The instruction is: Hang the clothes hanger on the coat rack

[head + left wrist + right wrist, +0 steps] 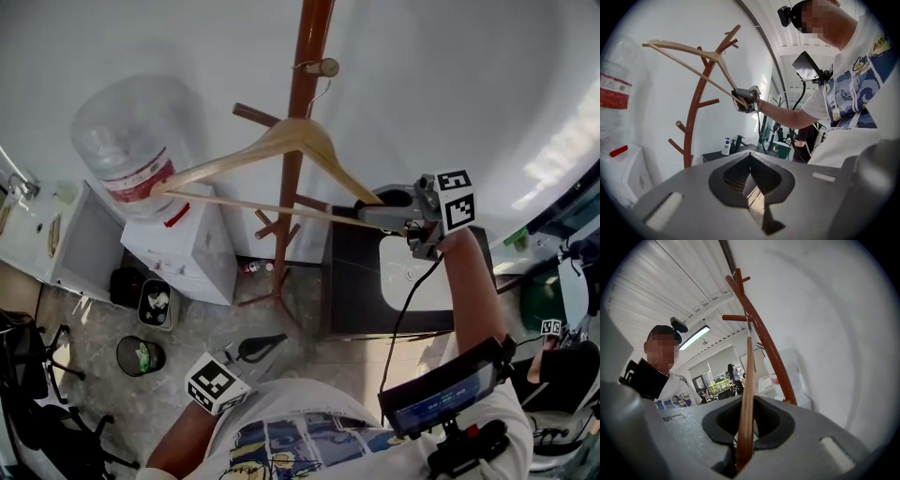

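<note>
A wooden clothes hanger (272, 150) hangs level in front of the brown coat rack (298, 103). Its metal hook (320, 92) is right at an upper peg (322, 67); I cannot tell whether it rests on the peg. My right gripper (367, 212) is shut on the hanger's right end. In the right gripper view the hanger (747, 394) runs up from between the jaws toward the rack (764, 345). My left gripper (255, 349) is held low near my body, shut and empty. From the left gripper view I see the hanger (686, 54), the rack (698, 108) and the right gripper (745, 101).
A water bottle (127, 141) stands on a white dispenser (183, 248) left of the rack. A dark cabinet (352, 281) stands right of the rack's base. Bins (141, 354) and a black chair (37, 384) are on the floor at the left. A white wall is behind the rack.
</note>
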Available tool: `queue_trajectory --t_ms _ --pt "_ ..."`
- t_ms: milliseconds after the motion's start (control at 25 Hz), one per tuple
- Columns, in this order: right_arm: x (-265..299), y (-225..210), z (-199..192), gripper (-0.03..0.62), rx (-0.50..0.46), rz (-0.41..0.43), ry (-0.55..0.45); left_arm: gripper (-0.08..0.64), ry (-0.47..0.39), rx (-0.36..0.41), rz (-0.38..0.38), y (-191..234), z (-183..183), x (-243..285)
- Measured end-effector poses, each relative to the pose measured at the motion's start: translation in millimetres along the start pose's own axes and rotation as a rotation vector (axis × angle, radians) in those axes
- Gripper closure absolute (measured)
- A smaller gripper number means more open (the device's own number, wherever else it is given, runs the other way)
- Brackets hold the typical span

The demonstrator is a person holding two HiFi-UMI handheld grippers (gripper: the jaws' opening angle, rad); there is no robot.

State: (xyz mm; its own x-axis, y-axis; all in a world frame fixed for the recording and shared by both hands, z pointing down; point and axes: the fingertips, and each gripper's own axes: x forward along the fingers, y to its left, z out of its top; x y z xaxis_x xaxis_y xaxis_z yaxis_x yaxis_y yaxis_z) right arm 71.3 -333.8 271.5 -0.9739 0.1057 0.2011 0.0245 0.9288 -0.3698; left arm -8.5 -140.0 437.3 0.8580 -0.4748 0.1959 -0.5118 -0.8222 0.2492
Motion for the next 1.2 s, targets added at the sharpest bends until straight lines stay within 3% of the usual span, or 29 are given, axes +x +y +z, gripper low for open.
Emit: queue_trajectory --t_ms 600,1200 --pt "-5 -18 2 0.543 -0.066 -0.061 -0.027 0.557 0.033 0.007 0.008 -2 -2 8" --pt "-37 -32 -4 0.515 -0.079 -0.202 -0.137 0.557 0.037 0.014 -0.020 -10 -2 12"
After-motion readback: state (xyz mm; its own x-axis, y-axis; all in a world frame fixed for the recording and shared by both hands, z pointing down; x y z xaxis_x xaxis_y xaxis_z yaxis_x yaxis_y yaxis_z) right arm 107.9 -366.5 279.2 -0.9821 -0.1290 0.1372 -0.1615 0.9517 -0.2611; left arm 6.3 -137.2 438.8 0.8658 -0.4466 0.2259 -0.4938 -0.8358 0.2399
